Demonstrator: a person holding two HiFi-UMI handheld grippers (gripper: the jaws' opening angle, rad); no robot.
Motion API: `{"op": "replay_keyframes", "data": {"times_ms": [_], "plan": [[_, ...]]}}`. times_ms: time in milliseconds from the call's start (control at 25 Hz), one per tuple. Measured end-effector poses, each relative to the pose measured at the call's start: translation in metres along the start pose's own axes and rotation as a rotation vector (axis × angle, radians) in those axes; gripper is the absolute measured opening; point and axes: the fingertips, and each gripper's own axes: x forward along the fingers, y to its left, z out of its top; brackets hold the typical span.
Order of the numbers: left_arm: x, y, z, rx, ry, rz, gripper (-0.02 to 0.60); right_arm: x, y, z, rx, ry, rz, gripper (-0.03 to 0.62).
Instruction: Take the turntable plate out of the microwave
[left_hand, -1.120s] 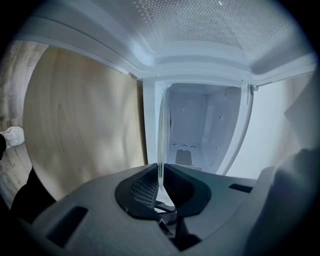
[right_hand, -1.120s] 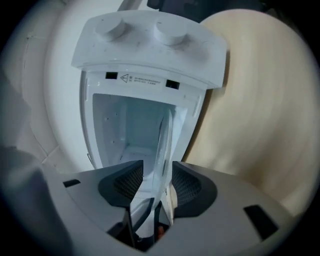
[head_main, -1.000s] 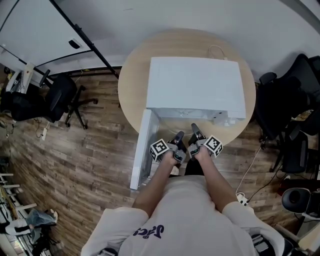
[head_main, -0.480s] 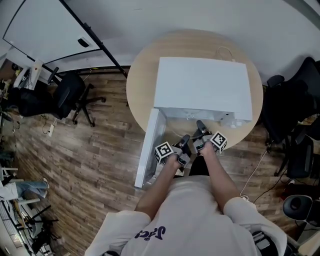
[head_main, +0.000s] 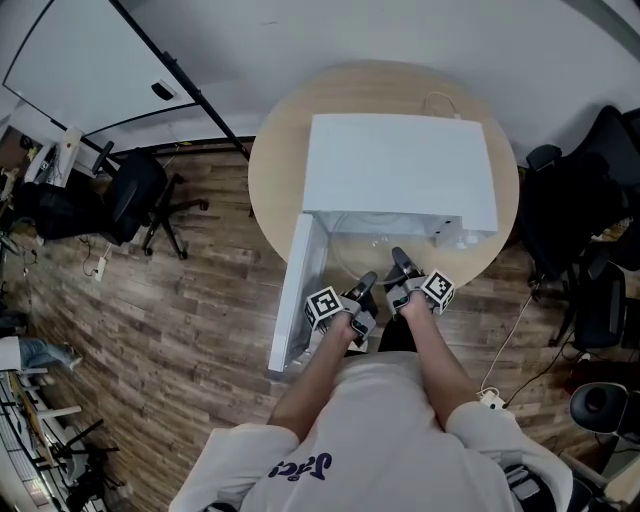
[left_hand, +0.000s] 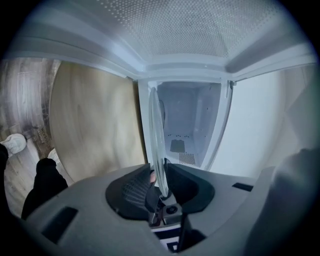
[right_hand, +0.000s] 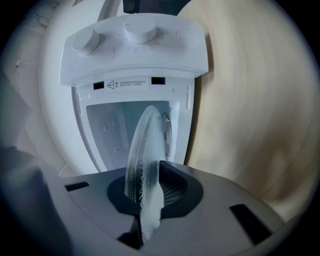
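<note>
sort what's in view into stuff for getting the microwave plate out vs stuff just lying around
For the job: microwave, its open door, turntable plate, round table.
Just lying about: office chairs, power strip on the floor.

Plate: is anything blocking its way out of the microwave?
Nothing visible does. The door is swung wide open to the left, and the plate sits at the mouth of the microwave. Its near rim lies between the jaws of both grippers: the right gripper is shut on it, while the left gripper has its jaws opening.
</note>
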Motion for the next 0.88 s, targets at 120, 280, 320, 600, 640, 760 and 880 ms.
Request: {"op": "replay_keyframes", "data": {"times_ms": [120,280,320,600,640,760,880], "plan": [[-0.001,-0.003,0.009,-0.028,-0.048,-0.031,0.230,-0.013,0.005,-0.005,-0.010,0.006,0.003,0.035],[-0.005,-0.009,0.020,-0.026,-0.089,-0.057,0.244,-0.029,0.017,-0.014,0.003,0.010,0.017,0.035],[-0.005,-0.011,0.022,-0.023,-0.092,-0.067,0.244,-0.033,0.021,-0.016,0.009,0.011,0.026,0.035],[-0.003,-0.030,0.005,0.001,-0.013,-0.159,0.211,-0.065,0.050,-0.022,0.018,-0.018,0.072,0.037],[-0.005,-0.033,0.001,0.007,-0.002,-0.155,0.173,-0.070,0.053,-0.022,0.015,-0.024,0.076,0.037],[-0.008,-0.041,-0.009,0.034,0.023,-0.155,0.100,-0.083,0.065,-0.023,0.004,-0.044,0.085,0.037],[-0.011,-0.057,-0.020,0.041,0.043,-0.139,0.038,-0.094,0.073,-0.024,0.007,-0.057,0.096,0.037]]}}
